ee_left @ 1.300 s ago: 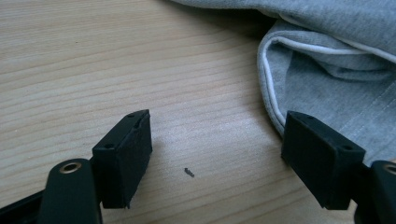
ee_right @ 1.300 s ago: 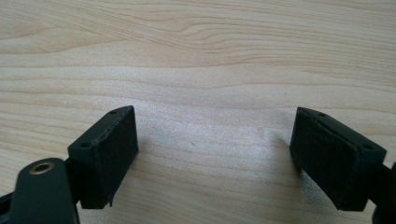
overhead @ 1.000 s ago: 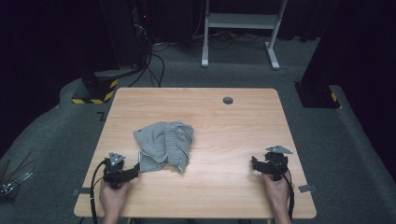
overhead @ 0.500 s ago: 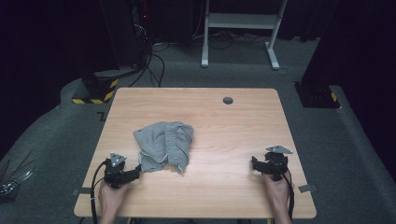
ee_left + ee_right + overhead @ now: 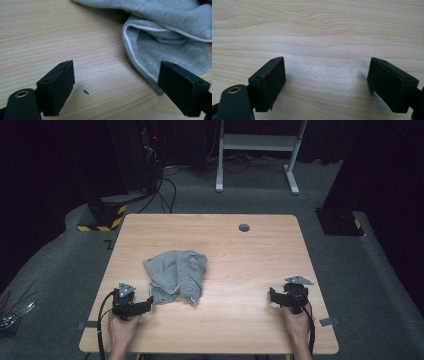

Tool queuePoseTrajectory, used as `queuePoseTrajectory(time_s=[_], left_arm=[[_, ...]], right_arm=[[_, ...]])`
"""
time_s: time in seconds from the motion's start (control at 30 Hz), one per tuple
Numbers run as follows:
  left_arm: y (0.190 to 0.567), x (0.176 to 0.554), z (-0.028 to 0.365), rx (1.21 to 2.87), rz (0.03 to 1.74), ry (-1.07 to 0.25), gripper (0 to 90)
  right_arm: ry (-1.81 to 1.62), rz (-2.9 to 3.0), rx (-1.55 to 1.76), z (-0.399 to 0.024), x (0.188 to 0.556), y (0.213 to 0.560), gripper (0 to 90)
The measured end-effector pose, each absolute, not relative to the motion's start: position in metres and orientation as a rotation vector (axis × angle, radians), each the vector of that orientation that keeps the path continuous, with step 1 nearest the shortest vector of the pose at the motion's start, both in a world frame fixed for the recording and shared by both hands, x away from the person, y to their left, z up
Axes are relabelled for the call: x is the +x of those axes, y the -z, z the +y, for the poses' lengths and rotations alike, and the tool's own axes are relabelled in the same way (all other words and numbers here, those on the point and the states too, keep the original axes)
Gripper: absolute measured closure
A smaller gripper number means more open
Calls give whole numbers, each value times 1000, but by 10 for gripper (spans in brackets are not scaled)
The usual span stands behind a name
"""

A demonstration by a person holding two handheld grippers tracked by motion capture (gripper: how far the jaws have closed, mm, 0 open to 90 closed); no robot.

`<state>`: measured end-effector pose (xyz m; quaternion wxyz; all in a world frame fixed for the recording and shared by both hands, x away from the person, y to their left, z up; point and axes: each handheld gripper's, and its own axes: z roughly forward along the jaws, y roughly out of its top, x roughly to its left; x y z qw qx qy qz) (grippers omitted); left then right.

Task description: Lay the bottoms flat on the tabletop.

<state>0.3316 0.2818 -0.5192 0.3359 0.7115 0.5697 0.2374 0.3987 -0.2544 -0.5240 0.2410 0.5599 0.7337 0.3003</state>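
Grey cloth (image 5: 176, 276) lying crumpled on the table (image 5: 240, 245), left of centre and toward the near edge. Bunched, with no clean long axis; roughly as deep as wide, a white-piped hem curling along the near corner (image 5: 140, 62).

Left gripper (image 5: 145, 303) resting on the table at the near-left, pointed at the cloth's near corner and just beside it. Jaws wide apart, just been opening, nothing between them: bare wood in the gap, cloth edge close ahead of the one jaw and lapping toward it, not pinched. Held in the left hand (image 5: 122, 330).

Right gripper (image 5: 272, 295) at the near-right, well apart from the cloth, bare tabletop between. Jaws equally wide, nothing gripped; plain wood grain ahead of them in the right gripper view (image 5: 327, 75). Held in the right hand (image 5: 299, 322).

Deciding relation: cloth lies ahead of and slightly inward from the left gripper, far off to the side of the right one. Left clearly nearer. Judged: any fresh hold on the near corner falls to the left, by a short push forward onto the hem; right would need a long reach across the table.

Small round hole (image 5: 244, 227) near the far edge, not involved.
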Motion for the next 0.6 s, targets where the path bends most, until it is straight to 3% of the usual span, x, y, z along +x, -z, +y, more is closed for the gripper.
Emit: queuePoseTrajectory(time_s=[0.6], left_arm=[[501,328,268,1784,1380,-565,143]], right_arm=[[-821,2008,1529,-255,399,524,152]])
